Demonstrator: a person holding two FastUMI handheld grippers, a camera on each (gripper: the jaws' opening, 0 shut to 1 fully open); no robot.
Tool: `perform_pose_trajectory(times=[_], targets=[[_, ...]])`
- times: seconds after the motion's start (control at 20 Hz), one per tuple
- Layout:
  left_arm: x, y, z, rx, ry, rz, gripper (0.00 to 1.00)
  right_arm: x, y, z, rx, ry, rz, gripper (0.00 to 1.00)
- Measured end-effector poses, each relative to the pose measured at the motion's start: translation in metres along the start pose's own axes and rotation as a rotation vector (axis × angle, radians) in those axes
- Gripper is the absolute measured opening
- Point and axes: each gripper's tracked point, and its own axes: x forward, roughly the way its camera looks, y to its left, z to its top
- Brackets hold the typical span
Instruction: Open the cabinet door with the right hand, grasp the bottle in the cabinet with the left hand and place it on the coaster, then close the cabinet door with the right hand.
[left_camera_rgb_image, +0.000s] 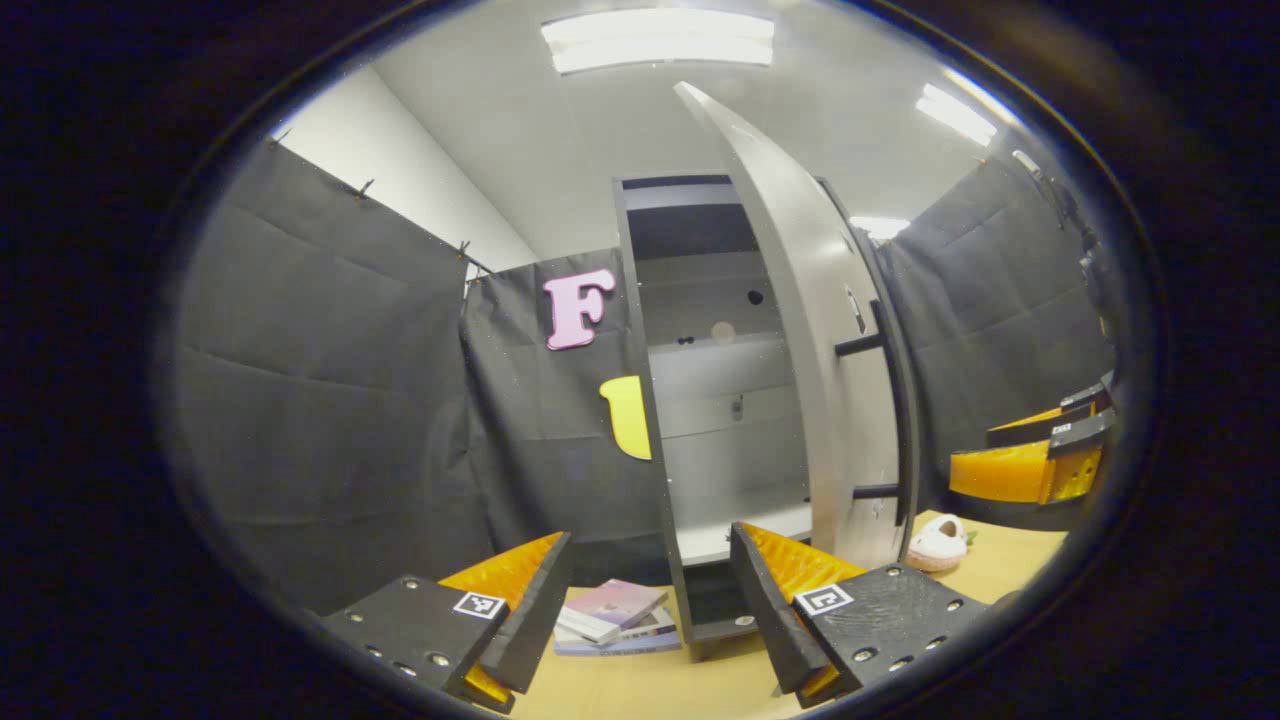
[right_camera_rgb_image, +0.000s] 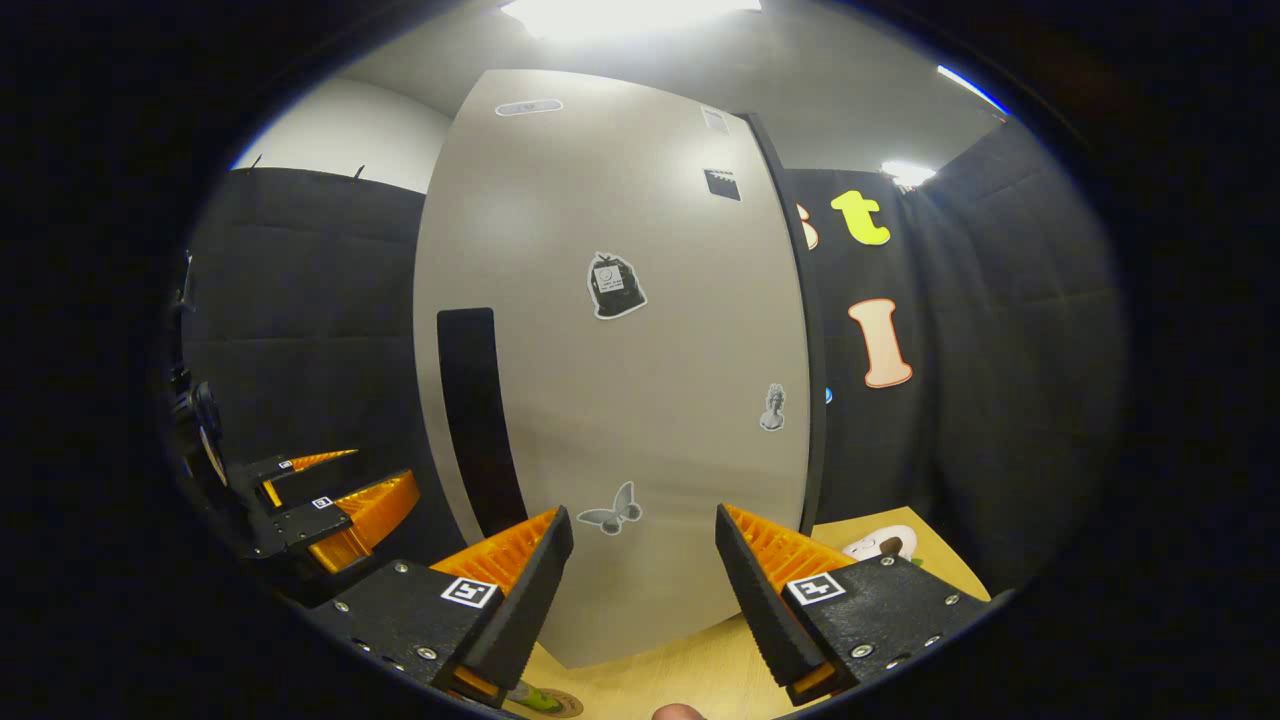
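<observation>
The grey cabinet stands ahead in the left gripper view, its door swung wide and seen nearly edge-on. Pale shelves show inside. My left gripper is open and empty, low in front of the opening. My right gripper is also open and empty, facing the door's outer face, just right of its black handle and not touching it. A round coaster peeks out on the table below it. The right gripper also appears at the far right, the left gripper at the far left.
A stack of books lies on the wooden table left of the cabinet's foot. A white slipper-like object rests on the table beyond the door. Black cloth walls close in all around.
</observation>
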Motion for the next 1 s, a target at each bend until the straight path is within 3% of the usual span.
perform_pose_trajectory(times=[0.25, 0.3, 0.35, 0.5, 0.55, 0.6, 0.85, 1.0], targets=[[-0.001, -0.026, 0.000, -0.110, 0.060, -0.057, 0.88, 0.000, -0.005, -0.001, -0.038, -0.011, -0.017, 0.92], [-0.004, -0.031, -0.008, -0.099, 0.098, -0.050, 0.96, 0.000, -0.005, 0.002, -0.044, -0.019, -0.023, 0.90], [-0.004, -0.032, -0.011, -0.083, 0.113, -0.043, 0.88, -0.002, -0.005, 0.005, -0.047, -0.027, -0.026, 0.92], [-0.002, -0.046, 0.004, -0.056, 0.084, -0.036, 0.88, -0.004, -0.009, 0.008, -0.057, -0.055, -0.054, 0.92], [-0.006, -0.055, 0.007, -0.082, 0.073, -0.050, 0.81, -0.005, -0.012, 0.010, -0.055, -0.065, -0.065, 0.92], [-0.013, -0.064, 0.004, -0.105, 0.069, -0.055, 0.88, -0.005, -0.014, 0.010, -0.045, -0.069, -0.068, 0.92], [-0.022, -0.081, 0.012, -0.093, 0.040, -0.095, 0.89, -0.009, -0.025, 0.002, -0.024, -0.040, -0.123, 0.92], [-0.019, -0.091, 0.003, -0.123, 0.071, -0.111, 0.89, -0.019, -0.031, -0.006, 0.050, -0.033, -0.176, 0.92]])
